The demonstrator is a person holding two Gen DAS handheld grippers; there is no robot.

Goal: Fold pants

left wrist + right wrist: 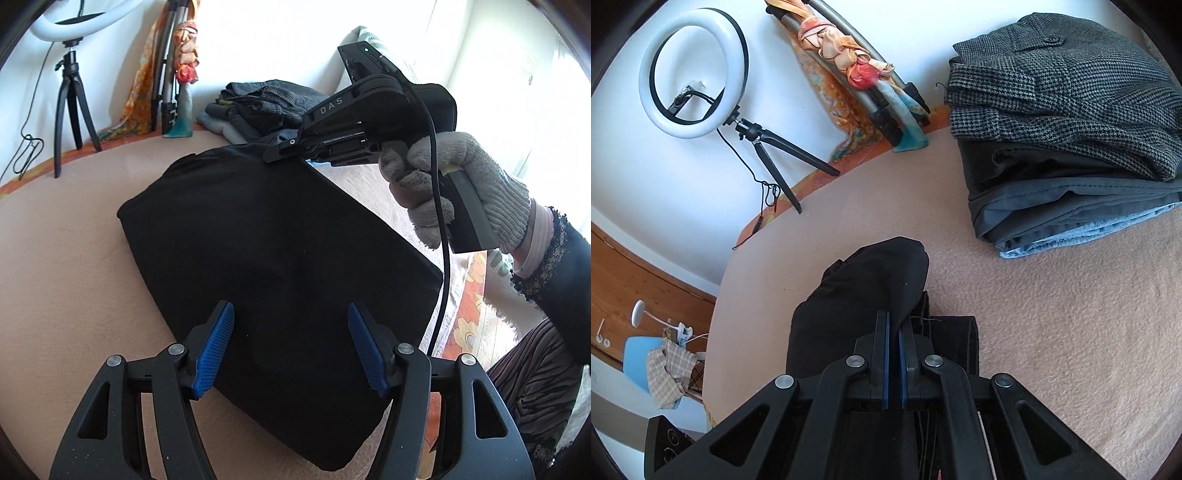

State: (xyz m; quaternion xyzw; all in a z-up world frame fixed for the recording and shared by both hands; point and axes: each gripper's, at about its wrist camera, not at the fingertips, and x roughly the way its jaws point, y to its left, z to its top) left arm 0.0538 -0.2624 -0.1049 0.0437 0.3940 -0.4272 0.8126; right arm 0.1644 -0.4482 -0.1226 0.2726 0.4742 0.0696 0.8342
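Observation:
The black pants (266, 243) lie folded into a flat rectangle on the pink blanket (66, 266). My left gripper (291, 347) is open and empty, its blue pads above the near edge of the pants. My right gripper (275, 155) is at the far corner of the pants, held by a gloved hand (454, 188). In the right wrist view my right gripper (894, 321) is shut on a raised fold of the black pants (864, 295), pinching the cloth between its blue pads.
A stack of folded pants (1067, 129) sits on the blanket at the back, also in the left wrist view (258, 107). A ring light on a tripod (698, 74) and a second tripod with scarves (857, 66) stand by the white wall.

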